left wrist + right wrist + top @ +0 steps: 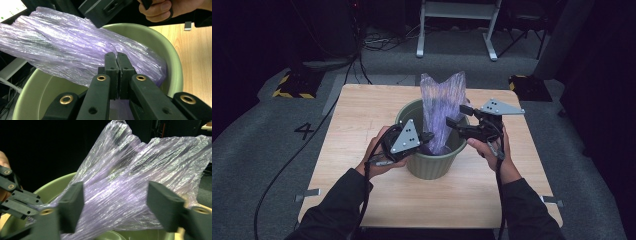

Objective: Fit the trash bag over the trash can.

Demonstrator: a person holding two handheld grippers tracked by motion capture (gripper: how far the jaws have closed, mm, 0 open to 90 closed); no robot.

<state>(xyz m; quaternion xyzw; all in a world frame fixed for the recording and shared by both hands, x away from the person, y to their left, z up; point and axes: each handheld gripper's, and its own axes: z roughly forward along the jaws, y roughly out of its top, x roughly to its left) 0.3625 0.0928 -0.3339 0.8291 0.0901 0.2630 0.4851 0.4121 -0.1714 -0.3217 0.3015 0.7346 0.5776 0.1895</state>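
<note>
A crinkled purple plastic bag (442, 102) stands up out of a green bin (432, 167) in the middle of the wooden table (362, 115). At the bin's left rim my left gripper (428, 136) reaches in. In the left gripper view its jaws (117, 56) are pressed together on the bag's (62, 47) lower edge, inside the bin (160, 45). My right gripper (457, 117) is at the bin's right rim beside the bag. In the right gripper view it (115, 200) stands wide open, with the bag (130, 177) spread just beyond the fingers and not touched by them.
The table is bare wood around the bin, with room on all sides. Grey carpet surrounds it, with cables (287, 165) trailing at the left, yellow-black blocks (294, 85) at the back corners and a white frame (457, 30) behind.
</note>
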